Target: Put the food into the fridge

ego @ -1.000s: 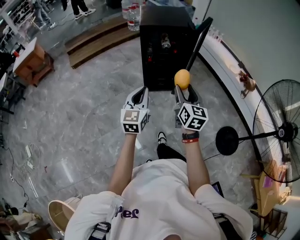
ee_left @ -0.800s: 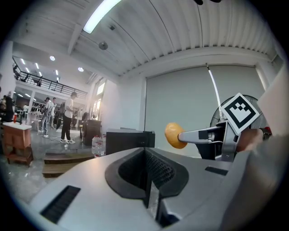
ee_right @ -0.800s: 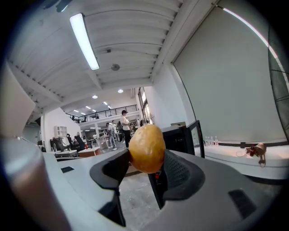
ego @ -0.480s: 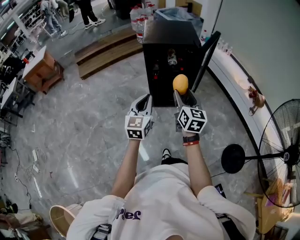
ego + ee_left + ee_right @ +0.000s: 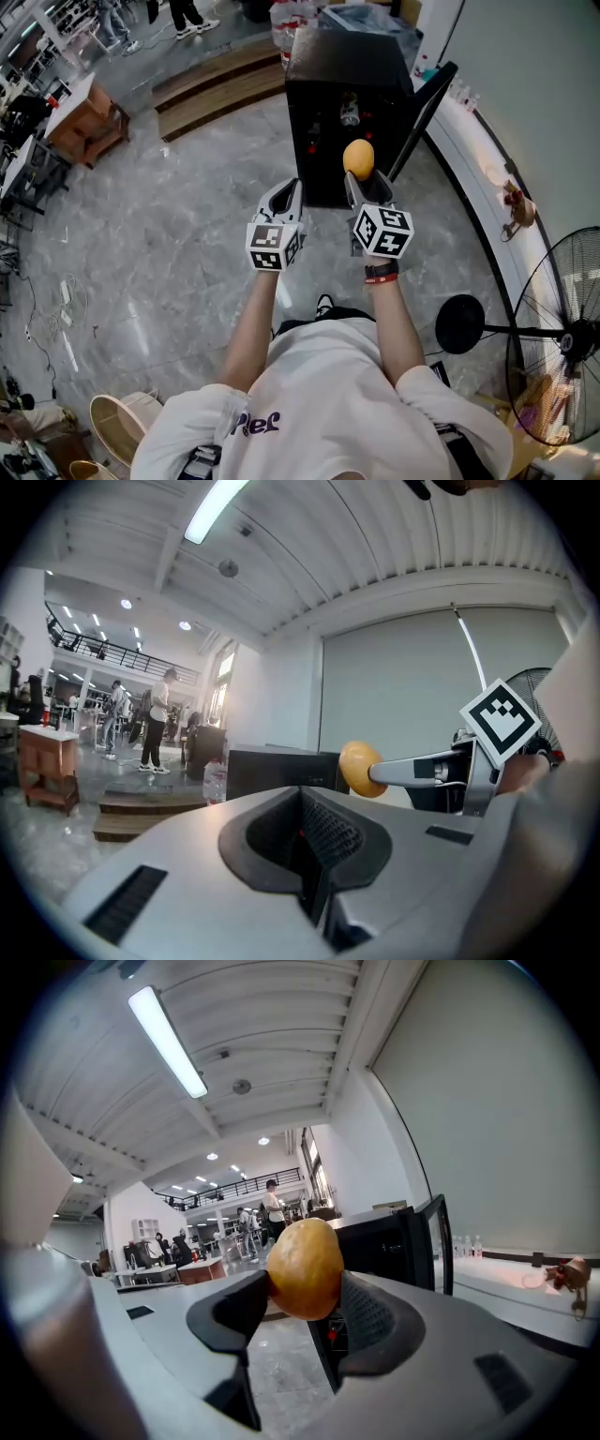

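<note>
Fingers of the right gripper (image 5: 361,176) are clamped on a yellow fruit (image 5: 358,157), held in the air near the black fridge (image 5: 323,98), whose door (image 5: 424,105) stands open; fingers of the left gripper (image 5: 287,190), alongside, are together and empty.

Large workshop hall, marble floor (image 5: 159,244), workbenches (image 5: 82,120) (people (image 5: 156,716) standing beyond), upper gallery (image 5: 98,648).

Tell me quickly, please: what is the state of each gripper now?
Left gripper: closed, holding nothing.
Right gripper: closed on the yellow fruit.
</note>
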Demonstrator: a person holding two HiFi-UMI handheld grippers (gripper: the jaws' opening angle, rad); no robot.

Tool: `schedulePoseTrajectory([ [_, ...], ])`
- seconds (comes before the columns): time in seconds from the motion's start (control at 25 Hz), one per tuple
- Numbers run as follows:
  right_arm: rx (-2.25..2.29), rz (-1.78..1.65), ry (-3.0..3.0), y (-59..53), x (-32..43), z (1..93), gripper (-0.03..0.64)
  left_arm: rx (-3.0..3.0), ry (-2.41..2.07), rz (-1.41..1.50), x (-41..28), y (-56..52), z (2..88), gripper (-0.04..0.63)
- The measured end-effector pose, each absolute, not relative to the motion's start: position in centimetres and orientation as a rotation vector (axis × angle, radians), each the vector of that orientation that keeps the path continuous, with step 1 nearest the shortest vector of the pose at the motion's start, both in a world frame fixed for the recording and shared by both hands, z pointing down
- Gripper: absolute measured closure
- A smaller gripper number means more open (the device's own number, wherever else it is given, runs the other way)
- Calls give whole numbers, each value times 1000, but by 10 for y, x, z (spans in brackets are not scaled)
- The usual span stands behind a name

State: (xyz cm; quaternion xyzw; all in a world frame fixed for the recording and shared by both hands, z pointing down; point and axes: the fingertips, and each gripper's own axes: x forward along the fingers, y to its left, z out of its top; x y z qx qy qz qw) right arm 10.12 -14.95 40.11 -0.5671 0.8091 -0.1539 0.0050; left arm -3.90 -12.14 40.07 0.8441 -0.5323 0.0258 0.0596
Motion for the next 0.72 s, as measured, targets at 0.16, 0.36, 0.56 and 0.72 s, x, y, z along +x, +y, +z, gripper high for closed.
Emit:
schedulePoseTrajectory([
  [0.16,-1764,-511,2592,-166,102,420,359,2536,-1609,66,-35,-139,412,578],
  [0.36,-1758,-571,2652,-186,97,454,359,2533,-1602,66,-36,-156,427,578],
  [0.56,-1741,-617,2689,-197,87,479,359,2499,-1616,64,-39,-164,445,578],
  [0.72,-1735,-651,2692,-207,83,493,359,2480,-1616,67,-39,-169,459,578],
])
